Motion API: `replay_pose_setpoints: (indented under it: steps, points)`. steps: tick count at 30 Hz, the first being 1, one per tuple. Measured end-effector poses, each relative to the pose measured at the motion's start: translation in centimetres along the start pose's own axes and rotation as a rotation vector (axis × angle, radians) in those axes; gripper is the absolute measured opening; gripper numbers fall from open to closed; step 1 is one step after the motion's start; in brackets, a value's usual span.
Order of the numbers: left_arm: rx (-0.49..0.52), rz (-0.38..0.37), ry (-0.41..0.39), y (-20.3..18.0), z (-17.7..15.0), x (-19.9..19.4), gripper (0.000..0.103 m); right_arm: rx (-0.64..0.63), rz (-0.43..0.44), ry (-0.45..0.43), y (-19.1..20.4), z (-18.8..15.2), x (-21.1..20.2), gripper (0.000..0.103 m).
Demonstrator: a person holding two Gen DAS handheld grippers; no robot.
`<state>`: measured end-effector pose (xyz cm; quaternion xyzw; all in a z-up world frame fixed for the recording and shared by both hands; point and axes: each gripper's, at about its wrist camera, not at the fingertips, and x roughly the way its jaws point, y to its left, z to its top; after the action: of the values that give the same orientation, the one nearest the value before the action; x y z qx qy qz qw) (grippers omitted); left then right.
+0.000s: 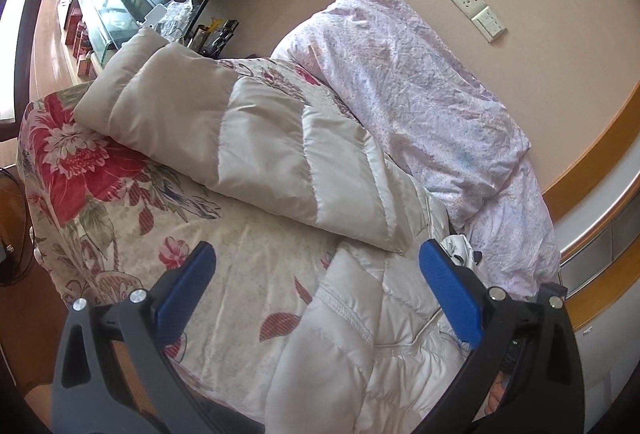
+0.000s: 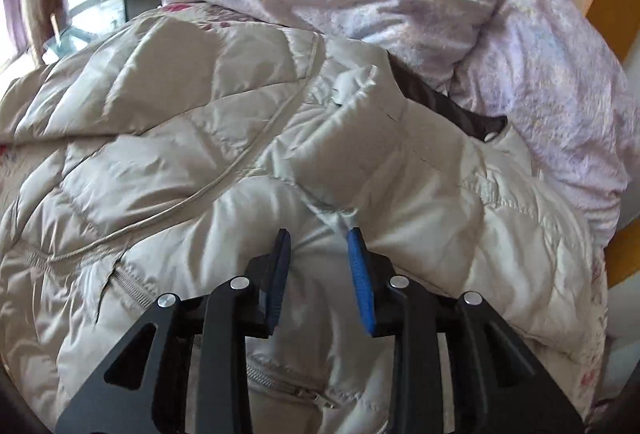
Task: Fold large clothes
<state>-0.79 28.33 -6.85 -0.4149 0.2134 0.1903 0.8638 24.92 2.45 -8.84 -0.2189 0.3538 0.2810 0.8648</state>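
Puffy quilted jacket (image 2: 208,138) sprawled on floral bedspread (image 1: 120,202), sleeve (image 1: 224,122) stretched out. Left gripper (image 1: 316,274) wide open, empty. Right gripper (image 2: 320,246) partly open above jacket, pads clear of fabric. Likely light, soft, slippery shell (springs back); pinch seam or hem.

I see the cream quilted puffer jacket (image 2: 248,122) lying crumpled (sleeve extended) along the bed's (image 1: 120,226) far edge.
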Motion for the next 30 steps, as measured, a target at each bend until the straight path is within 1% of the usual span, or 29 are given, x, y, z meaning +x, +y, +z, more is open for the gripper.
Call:
replay_pose_setpoints:
  steps: [1, 2, 3, 4, 6, 7, 8, 10, 12, 13, 14, 15, 16, 17, 19, 20, 22, 23, 24, 27, 30]
  points:
    - [-0.014, 0.005, -0.004, 0.4, 0.2, 0.1, 0.101, 0.026, 0.046, -0.019, -0.4, 0.2, -0.7, 0.032]
    - [-0.027, 0.005, -0.009, 0.7, 0.4, 0.1, 0.101, 0.082, 0.089, -0.050, -1.3, 0.6, -1.5, 0.032]
    - [-0.039, 0.005, -0.012, 1.0, 0.5, 0.1, 0.101, 0.139, 0.100, -0.081, -2.3, 1.1, -2.1, 0.032]
    - [-0.055, 0.005, -0.015, 1.3, 0.6, 0.1, 0.101, 0.208, 0.089, -0.114, -3.7, 1.7, -2.5, 0.032]
    - [-0.077, 0.002, -0.022, 1.8, 0.8, 0.0, 0.101, 0.303, 0.025, -0.131, -5.8, 2.8, -2.1, 0.032]
    - [-0.087, 0.004, -0.027, 2.0, 0.9, 0.0, 0.101, 0.348, -0.011, -0.121, -6.9, 3.3, -1.3, 0.032]
    - [-0.093, 0.008, -0.033, 2.2, 1.1, 0.0, 0.101, 0.368, -0.027, -0.105, -7.5, 3.7, -0.3, 0.032]
    - [-0.102, 0.015, -0.039, 2.4, 1.3, 0.2, 0.101, 0.385, -0.029, -0.059, -7.7, 4.3, 1.8, 0.032]
    - [-0.122, 0.014, -0.043, 2.7, 1.6, 0.5, 0.101, 0.352, -0.012, 0.007, -6.4, 4.7, 3.9, 0.032]
    - [-0.139, 0.011, -0.042, 2.9, 1.8, 0.8, 0.101, 0.302, -0.038, 0.047, -5.3, 4.9, 5.0, 0.032]
    - [-0.164, 0.003, -0.040, 3.3, 2.0, 1.0, 0.101, 0.218, -0.108, 0.074, -3.6, 4.5, 6.3, 0.032]
    - [-0.185, -0.005, -0.036, 3.6, 2.1, 1.2, 0.101, 0.146, -0.169, 0.070, -2.3, 4.4, 6.8, 0.032]
    - [-0.216, -0.016, -0.030, 4.0, 2.3, 1.5, 0.101, 0.114, -0.193, 0.073, -1.8, 4.5, 6.9, 0.032]
    - [-0.246, -0.025, -0.025, 4.3, 2.5, 1.7, 0.101, 0.127, -0.180, 0.083, -1.9, 4.5, 6.7, 0.032]
    - [-0.303, -0.035, -0.021, 5.1, 2.7, 2.0, 0.100, 0.236, -0.087, 0.088, -3.4, 4.2, 5.6, 0.032]
    - [-0.326, -0.034, -0.026, 5.5, 2.8, 2.1, 0.100, 0.298, -0.020, 0.075, -4.2, 3.8, 4.7, 0.032]
    - [-0.367, -0.027, -0.032, 6.2, 3.2, 2.3, 0.100, 0.360, 0.060, 0.032, -5.2, 2.9, 2.8, 0.043]
    - [-0.388, -0.023, -0.035, 6.5, 3.4, 2.4, 0.100, 0.366, 0.077, 0.009, -5.3, 2.5, 1.9, 0.053]
    - [-0.413, -0.021, -0.037, 7.0, 3.6, 2.5, 0.100, 0.362, 0.087, -0.013, -5.3, 2.3, 0.8, 0.057]
    - [-0.471, 0.013, -0.054, 8.0, 4.0, 2.6, 0.095, 0.348, 0.130, -0.043, -5.5, 1.7, -1.5, 0.061]
    - [-0.503, 0.047, -0.085, 8.8, 4.7, 2.4, 0.092, 0.376, 0.208, -0.043, -6.2, 1.2, -2.7, 0.062]
